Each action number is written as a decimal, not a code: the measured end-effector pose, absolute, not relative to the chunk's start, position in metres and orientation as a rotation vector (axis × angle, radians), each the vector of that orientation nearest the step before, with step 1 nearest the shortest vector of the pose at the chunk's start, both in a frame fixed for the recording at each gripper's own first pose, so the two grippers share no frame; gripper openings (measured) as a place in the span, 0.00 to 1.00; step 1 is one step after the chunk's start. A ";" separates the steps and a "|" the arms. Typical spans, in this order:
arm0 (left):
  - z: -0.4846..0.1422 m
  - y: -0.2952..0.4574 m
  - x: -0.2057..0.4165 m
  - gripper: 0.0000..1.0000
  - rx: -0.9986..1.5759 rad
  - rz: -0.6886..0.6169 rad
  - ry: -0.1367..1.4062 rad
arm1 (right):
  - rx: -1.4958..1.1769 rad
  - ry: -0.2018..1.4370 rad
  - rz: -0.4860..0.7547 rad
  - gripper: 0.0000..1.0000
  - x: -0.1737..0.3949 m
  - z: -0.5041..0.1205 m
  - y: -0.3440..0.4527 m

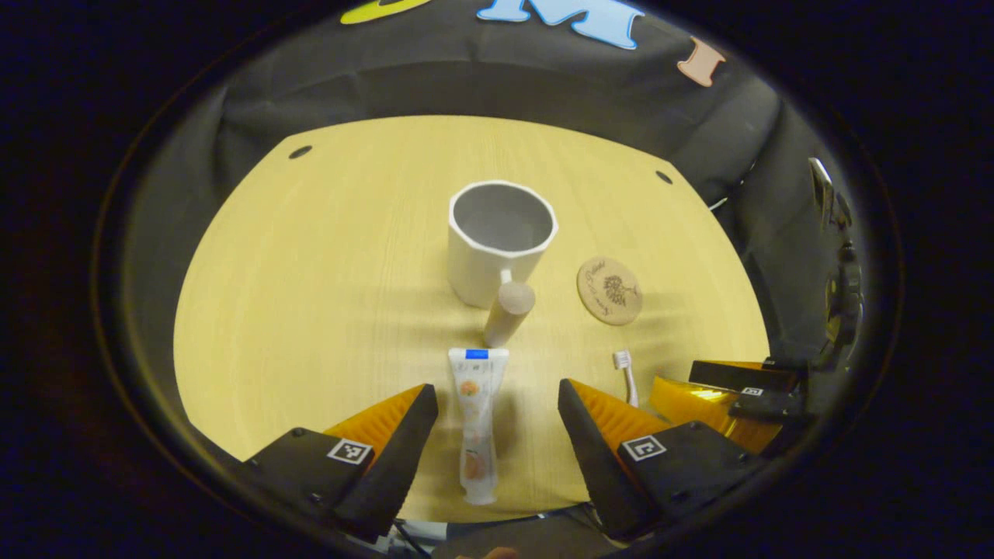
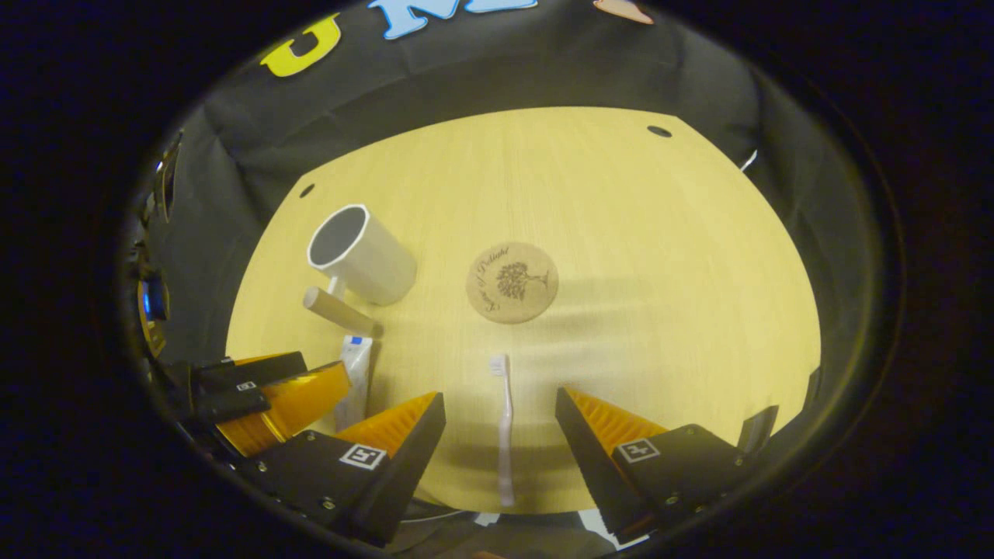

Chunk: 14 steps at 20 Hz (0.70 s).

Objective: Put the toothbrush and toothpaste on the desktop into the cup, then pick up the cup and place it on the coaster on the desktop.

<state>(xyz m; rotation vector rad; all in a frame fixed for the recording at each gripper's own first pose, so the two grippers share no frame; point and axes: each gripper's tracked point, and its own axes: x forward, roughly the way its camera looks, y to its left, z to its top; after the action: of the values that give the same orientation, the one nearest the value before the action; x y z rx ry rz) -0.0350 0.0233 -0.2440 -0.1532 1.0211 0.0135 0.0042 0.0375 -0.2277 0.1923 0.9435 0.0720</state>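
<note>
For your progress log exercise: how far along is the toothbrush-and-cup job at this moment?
Nothing looks done yet. The cup stands empty beside the coaster, not on it. In hand: the left gripper is open astride the toothpaste tube, and the right gripper is open astride the toothbrush; both still lie on the desktop. Left: both insertions and moving the cup.

Each handheld gripper, left gripper and right gripper, has wedge-shaped ribbed jaws on black blocks bearing small square black-and-white marker tags and screws.
</note>
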 end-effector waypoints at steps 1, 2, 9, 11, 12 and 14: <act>-0.246 0.022 -0.035 1.00 -0.152 0.016 1.047 | 0.181 0.967 0.072 0.92 0.002 -0.235 0.039; -0.251 0.018 -0.034 1.00 -0.148 0.019 1.070 | 0.163 0.991 0.073 0.92 0.000 -0.242 0.041; -0.275 0.012 -0.034 1.00 -0.107 0.000 1.182 | 0.092 1.121 0.059 0.82 -0.010 -0.275 0.045; -0.281 0.012 -0.035 0.84 -0.107 -0.008 1.208 | 0.101 1.150 0.060 0.70 -0.012 -0.281 0.048; -0.282 0.012 -0.037 0.89 -0.109 -0.011 1.217 | 0.102 1.161 0.056 0.69 -0.013 -0.283 0.048; -0.286 0.011 -0.038 0.82 -0.113 -0.010 1.233 | 0.112 1.182 0.043 0.61 -0.013 -0.288 0.048</act>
<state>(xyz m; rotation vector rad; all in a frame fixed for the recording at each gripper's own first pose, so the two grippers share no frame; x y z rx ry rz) -0.0377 0.0115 -0.2857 -0.1135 1.2335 -0.0096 -0.0134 0.0482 -0.2880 0.1116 1.1824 0.0433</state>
